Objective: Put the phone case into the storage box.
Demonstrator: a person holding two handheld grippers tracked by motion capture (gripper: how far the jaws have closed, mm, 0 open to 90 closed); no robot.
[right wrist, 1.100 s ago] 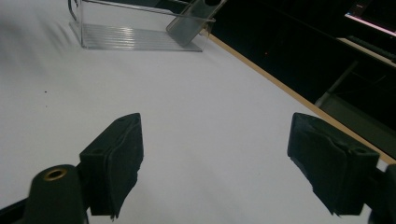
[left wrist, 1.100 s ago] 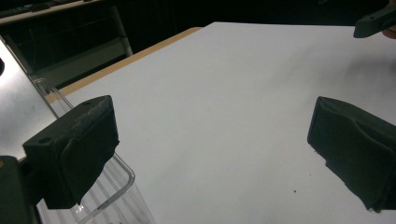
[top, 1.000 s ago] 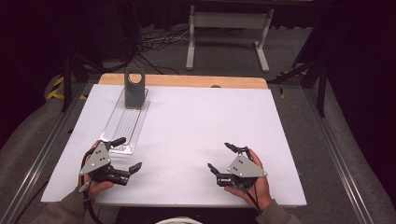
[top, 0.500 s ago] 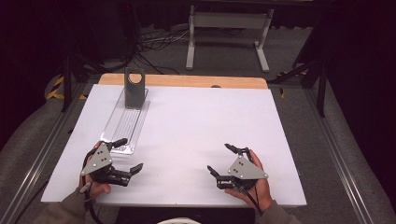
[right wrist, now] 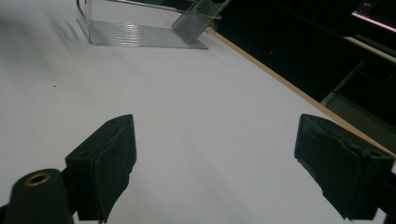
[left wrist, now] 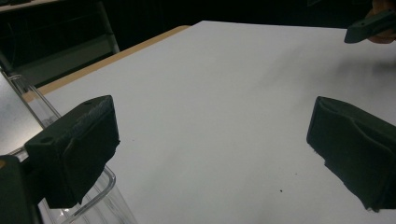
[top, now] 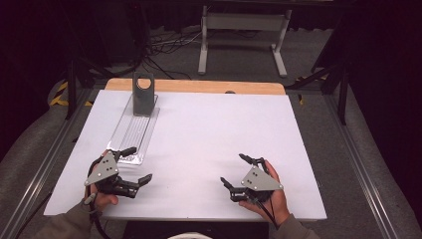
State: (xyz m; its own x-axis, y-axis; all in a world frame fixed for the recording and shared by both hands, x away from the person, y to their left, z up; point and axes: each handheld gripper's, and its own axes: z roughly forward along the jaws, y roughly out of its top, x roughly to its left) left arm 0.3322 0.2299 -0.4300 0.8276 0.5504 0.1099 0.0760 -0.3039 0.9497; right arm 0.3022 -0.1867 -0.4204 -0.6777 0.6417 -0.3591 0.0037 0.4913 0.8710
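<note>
I held my left claw gaping beside the near end of the clear tray, ready to take it, my right claw wide open well apart from the tray, idle.

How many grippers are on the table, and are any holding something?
2. The left gripper sits at the near left, beside the near end of the clear tray, jaws open and empty. The right gripper sits at the near right on the bare table, also open and empty.

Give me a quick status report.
Left hand-held gripper open beside clear tray. Right hand-held gripper open, holding nothing. Nothing in the way.
</note>
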